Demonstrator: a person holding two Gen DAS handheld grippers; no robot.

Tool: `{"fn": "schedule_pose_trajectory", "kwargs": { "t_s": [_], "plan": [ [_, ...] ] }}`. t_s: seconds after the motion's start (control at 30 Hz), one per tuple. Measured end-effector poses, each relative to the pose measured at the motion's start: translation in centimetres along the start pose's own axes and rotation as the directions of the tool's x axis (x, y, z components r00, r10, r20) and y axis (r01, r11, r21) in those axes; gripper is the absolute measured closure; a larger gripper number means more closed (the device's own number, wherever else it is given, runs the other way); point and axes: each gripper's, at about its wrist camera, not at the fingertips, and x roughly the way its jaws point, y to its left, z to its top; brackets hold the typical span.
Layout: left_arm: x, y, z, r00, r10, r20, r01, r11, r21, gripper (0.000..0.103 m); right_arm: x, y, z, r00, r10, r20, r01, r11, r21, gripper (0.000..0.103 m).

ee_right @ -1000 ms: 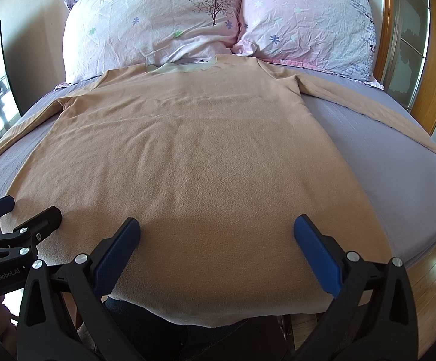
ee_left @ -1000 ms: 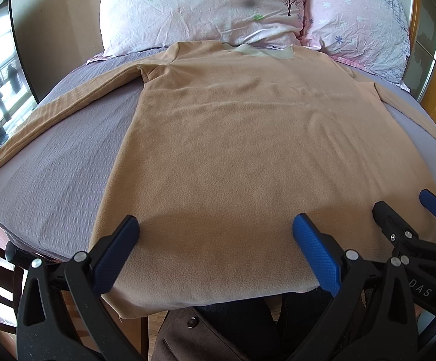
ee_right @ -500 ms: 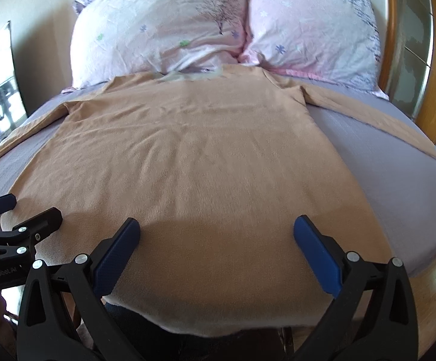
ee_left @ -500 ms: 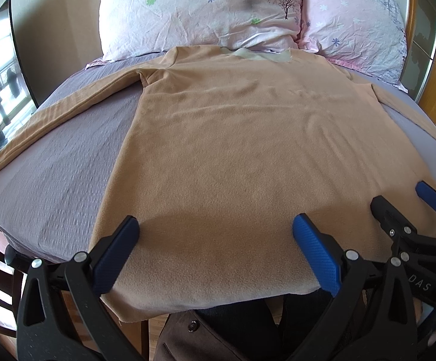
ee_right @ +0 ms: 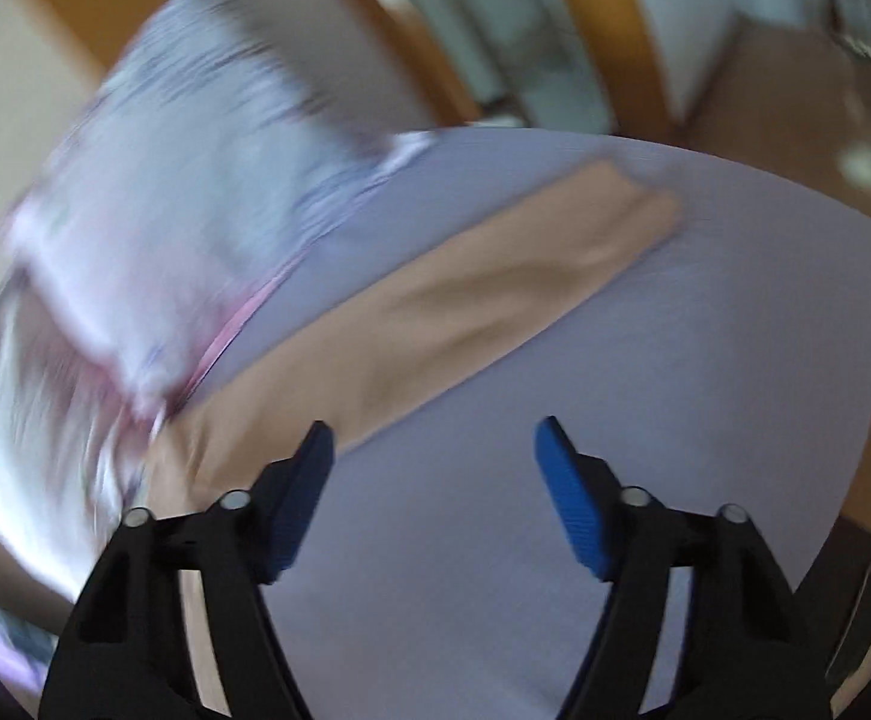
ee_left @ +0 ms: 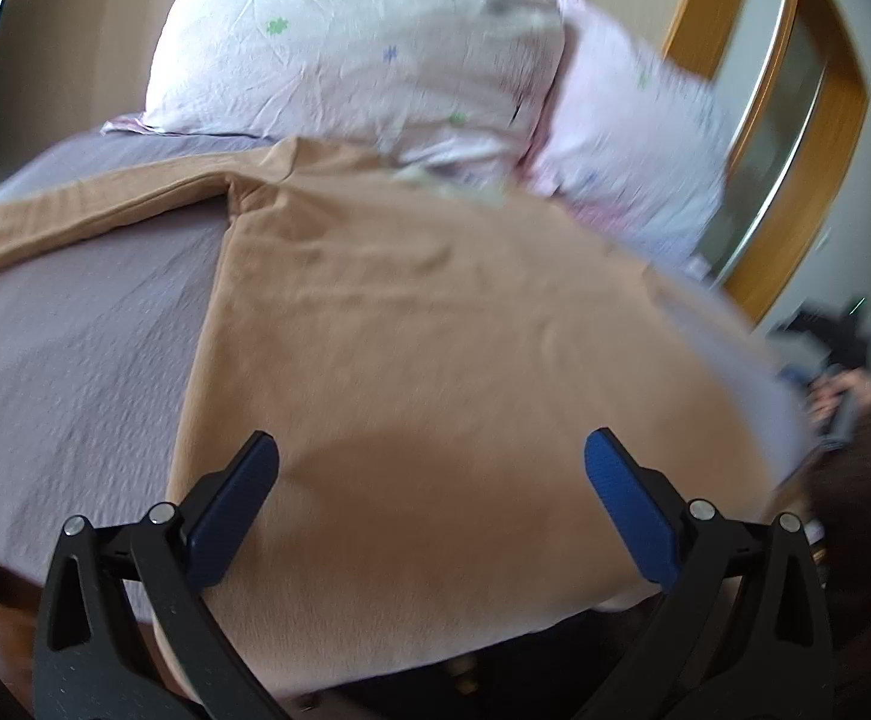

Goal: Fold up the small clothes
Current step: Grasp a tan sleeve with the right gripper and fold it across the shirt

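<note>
A tan long-sleeved shirt (ee_left: pixel 411 324) lies flat, front down, on the grey-lilac bed sheet (ee_left: pixel 69 360), collar toward the pillows. Its left sleeve (ee_left: pixel 93 204) stretches out to the left. My left gripper (ee_left: pixel 429 462) is open and empty above the shirt's hem. In the right wrist view, blurred by motion, the shirt's right sleeve (ee_right: pixel 495 282) runs diagonally across the sheet (ee_right: pixel 645 420), its cuff at the upper right. My right gripper (ee_right: pixel 435 438) is open and empty just above the sheet, its left finger close to the sleeve near the shoulder.
Two floral pillows (ee_left: pixel 375 54) lie at the head of the bed, also blurred in the right wrist view (ee_right: pixel 165 228). A wooden-framed door (ee_left: pixel 795 120) stands to the right. The bed's right edge (ee_right: pixel 825 192) borders the wooden floor.
My right gripper has swung fast to the right, from the hem to the right sleeve, and its jaws have narrowed a little. The left gripper has tilted and moved forward slightly.
</note>
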Motion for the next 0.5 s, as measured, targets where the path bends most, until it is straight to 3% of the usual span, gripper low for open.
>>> {"fn": "schedule_pose_trajectory", "kwargs": {
  "t_s": [0.07,0.13,0.23,0.27,0.33,0.4,0.47,0.5],
  "plan": [
    [-0.7,1.3,0.9,0.997,-0.038,0.061,0.041,0.998,-0.043,0.002,1.8,-1.7,2.2,0.999,-0.024,-0.028,0.027,0.994,0.102,0.037],
    [-1.0,2.3,1.9,0.995,-0.005,0.098,0.01,0.998,-0.059,0.002,3.4,-2.6,3.1,0.999,-0.006,-0.045,0.012,0.988,0.151,0.041],
    [-1.2,4.6,3.9,0.987,0.073,0.144,-0.059,0.993,-0.098,0.002,4.7,-2.5,3.9,1.0,-0.001,-0.002,0.001,0.983,0.183,0.047],
    [-1.3,5.5,4.3,0.985,0.083,0.152,-0.066,0.991,-0.114,0.002,5.0,-2.8,4.2,1.0,0.001,0.002,-0.001,0.981,0.196,0.054],
    [-1.8,7.2,5.0,0.979,0.099,0.177,-0.072,0.986,-0.151,0.002,6.4,-3.3,4.8,1.0,-0.002,-0.001,0.002,0.976,0.217,0.097],
    [-2.7,9.3,5.5,0.97,0.125,0.209,-0.082,0.976,-0.202,0.002,6.7,-3.0,5.0,1.0,-0.004,0.019,0.0,0.982,0.19,0.096],
    [-3.8,11.5,5.9,0.96,0.146,0.239,-0.083,0.964,-0.254,0.002,5.0,0.0,4.7,0.995,-0.043,0.09,0.038,0.998,0.055,0.097],
    [-4.5,12.4,6.0,0.955,0.159,0.25,-0.086,0.956,-0.279,0.002,3.9,2.1,4.3,0.991,-0.02,0.13,0.023,0.999,-0.028,0.097]
  ]
}}
